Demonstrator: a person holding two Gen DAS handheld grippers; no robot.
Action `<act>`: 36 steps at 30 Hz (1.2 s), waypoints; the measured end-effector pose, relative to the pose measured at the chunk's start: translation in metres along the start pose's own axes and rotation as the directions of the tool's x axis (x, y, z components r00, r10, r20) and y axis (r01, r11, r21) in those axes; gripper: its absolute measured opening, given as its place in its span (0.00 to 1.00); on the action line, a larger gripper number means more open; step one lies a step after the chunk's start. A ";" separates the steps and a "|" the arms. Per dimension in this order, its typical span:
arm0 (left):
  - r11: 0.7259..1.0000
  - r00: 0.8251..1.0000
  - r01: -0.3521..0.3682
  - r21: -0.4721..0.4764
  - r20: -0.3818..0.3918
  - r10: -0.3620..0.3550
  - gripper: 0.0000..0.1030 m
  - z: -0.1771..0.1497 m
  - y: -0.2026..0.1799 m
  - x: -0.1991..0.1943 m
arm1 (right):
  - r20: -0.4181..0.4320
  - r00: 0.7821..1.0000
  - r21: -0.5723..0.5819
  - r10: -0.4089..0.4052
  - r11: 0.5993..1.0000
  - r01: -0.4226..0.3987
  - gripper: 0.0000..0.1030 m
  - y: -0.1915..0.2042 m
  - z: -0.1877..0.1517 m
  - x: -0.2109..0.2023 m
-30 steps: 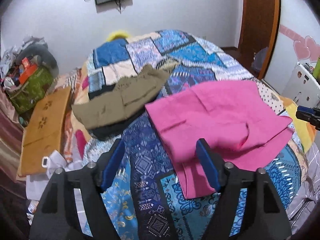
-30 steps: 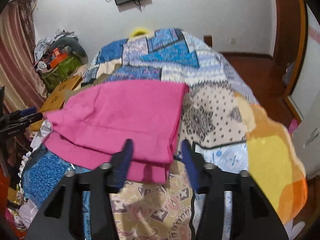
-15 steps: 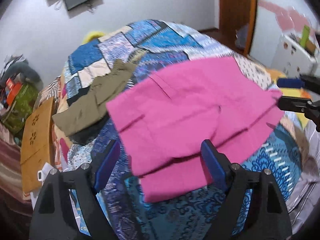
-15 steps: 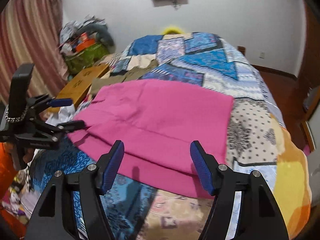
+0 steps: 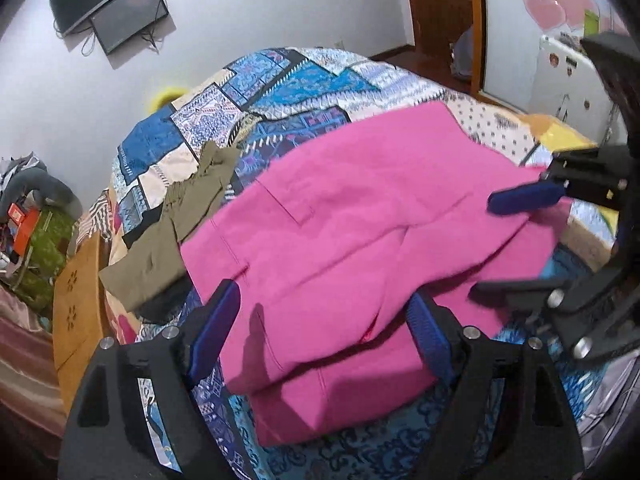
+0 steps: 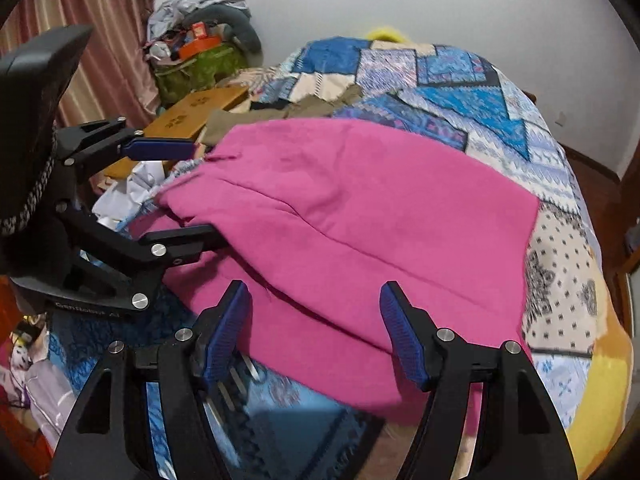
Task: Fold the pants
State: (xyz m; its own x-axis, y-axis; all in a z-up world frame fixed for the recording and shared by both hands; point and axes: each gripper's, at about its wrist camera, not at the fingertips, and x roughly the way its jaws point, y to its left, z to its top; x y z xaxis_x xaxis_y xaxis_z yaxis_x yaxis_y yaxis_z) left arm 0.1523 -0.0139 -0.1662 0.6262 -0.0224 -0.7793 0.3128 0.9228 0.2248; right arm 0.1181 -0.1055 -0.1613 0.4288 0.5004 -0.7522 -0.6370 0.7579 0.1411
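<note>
both jaws spread wide, nothing between them: my left gripper [image 5: 320, 334] and right gripper [image 6: 316, 330] sit at the near edge of the pink pants [image 5: 360, 220]. pants lie folded on the patchwork bed [image 6: 460, 92], olive garment [image 5: 176, 228] just beside them.

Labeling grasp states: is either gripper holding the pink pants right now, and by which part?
Nothing is held. The left gripper and right gripper both stand open at the near edge of the pink pants, fabric between the fingers but not clamped.
</note>
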 end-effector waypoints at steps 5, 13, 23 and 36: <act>0.999 1.000 0.020 -0.031 0.020 -0.019 0.81 0.008 0.010 -0.008 | 0.006 1.000 -0.011 0.000 1.000 0.000 0.41 0.004 0.009 0.009; 1.000 1.000 0.008 0.005 0.008 -0.008 0.76 -0.005 -0.001 -0.002 | 0.045 0.999 0.053 0.028 0.998 -0.031 0.06 -0.007 0.021 0.009; 0.997 0.995 -0.047 -0.068 0.090 0.054 0.21 0.002 0.012 -0.023 | 0.121 0.991 0.011 0.056 0.998 -0.058 0.04 0.011 0.029 -0.018; 0.993 0.998 0.064 -0.099 0.013 -0.064 0.21 -0.040 0.004 -0.033 | 0.054 0.995 -0.033 0.087 0.996 -0.085 0.09 0.031 0.001 -0.018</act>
State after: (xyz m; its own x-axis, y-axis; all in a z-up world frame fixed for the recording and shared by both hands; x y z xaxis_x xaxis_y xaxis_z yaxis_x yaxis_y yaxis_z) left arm 0.1045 0.0062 -0.1631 0.6141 -0.0858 -0.7846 0.2805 0.9529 0.1153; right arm 0.0914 -0.0906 -0.1431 0.4057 0.5859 -0.7015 -0.6917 0.6985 0.1834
